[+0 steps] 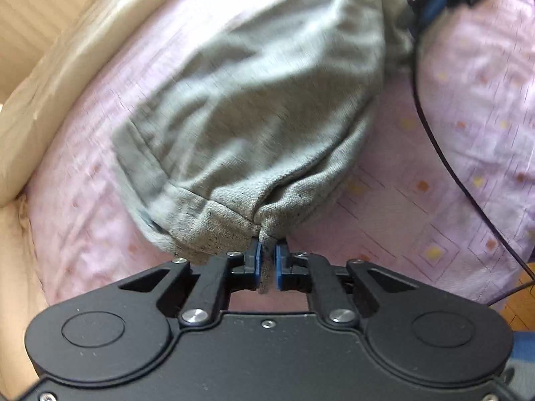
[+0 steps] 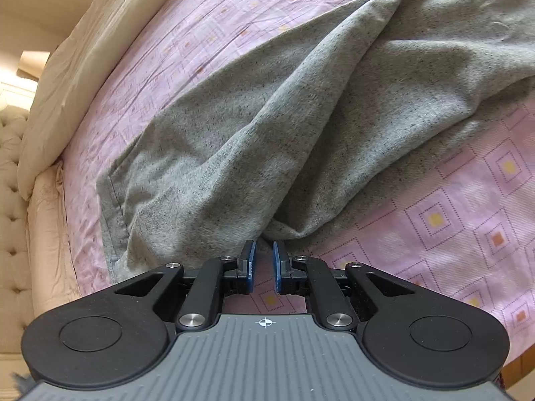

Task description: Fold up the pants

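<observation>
Left tool (image 1: 266,250): blue pads nearly closed, pinching a bunched edge of the speckled grey knit pants (image 1: 254,107); cloth pulled taut and lifted toward the camera, picture blurred. Right tool (image 2: 264,254): held low over the pink diamond-patterned bedsheet (image 2: 468,220), pads slightly apart, possibly gripping a fold at the tips, cannot tell. Pants (image 2: 301,127) rumpled across the bed. No legible writing.

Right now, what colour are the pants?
Heathered grey pants with dark flecks, clearest in the right wrist view.
</observation>
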{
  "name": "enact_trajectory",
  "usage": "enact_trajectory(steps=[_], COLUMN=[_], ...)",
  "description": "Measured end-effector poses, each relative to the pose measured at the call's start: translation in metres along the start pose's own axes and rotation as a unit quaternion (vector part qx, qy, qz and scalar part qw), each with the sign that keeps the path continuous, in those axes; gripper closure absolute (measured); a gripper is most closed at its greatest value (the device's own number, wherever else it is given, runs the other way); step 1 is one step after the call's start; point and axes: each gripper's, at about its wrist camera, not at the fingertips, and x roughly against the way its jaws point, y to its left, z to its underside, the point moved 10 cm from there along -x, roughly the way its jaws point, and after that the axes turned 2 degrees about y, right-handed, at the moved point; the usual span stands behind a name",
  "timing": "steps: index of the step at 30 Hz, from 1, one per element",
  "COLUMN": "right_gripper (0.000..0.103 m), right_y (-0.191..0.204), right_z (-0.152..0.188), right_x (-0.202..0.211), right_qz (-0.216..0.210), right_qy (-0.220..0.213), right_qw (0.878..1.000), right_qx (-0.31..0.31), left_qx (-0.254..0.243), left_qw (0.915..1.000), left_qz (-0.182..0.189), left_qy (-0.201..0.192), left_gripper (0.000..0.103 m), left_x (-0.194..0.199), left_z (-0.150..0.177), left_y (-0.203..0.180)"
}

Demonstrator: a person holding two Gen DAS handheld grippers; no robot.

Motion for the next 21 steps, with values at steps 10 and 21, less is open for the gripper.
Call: enact_trajectory(steps=[10,21], right_gripper=[0.092,0.092], right_y=[-0.001,0.013], right_z=[-0.014,-0.037], right_x=[0.001,-0.009], right_qz=[-0.013,-0.005], right_qy=[-0.02,-0.031], right_qw=[0.999,0.999], right_qx=[-0.034,-0.026], left_qx=[0.039,0.201], left_qw=[0.9987,0.9763], left_qz=[0.003,-0.016], left_qy=[-0.032,0.079], left_gripper=[0.091,0.08], left_x=[0.026,-0.122], left_z=[-0.076,-0.121], left_y=[0.134,0.223])
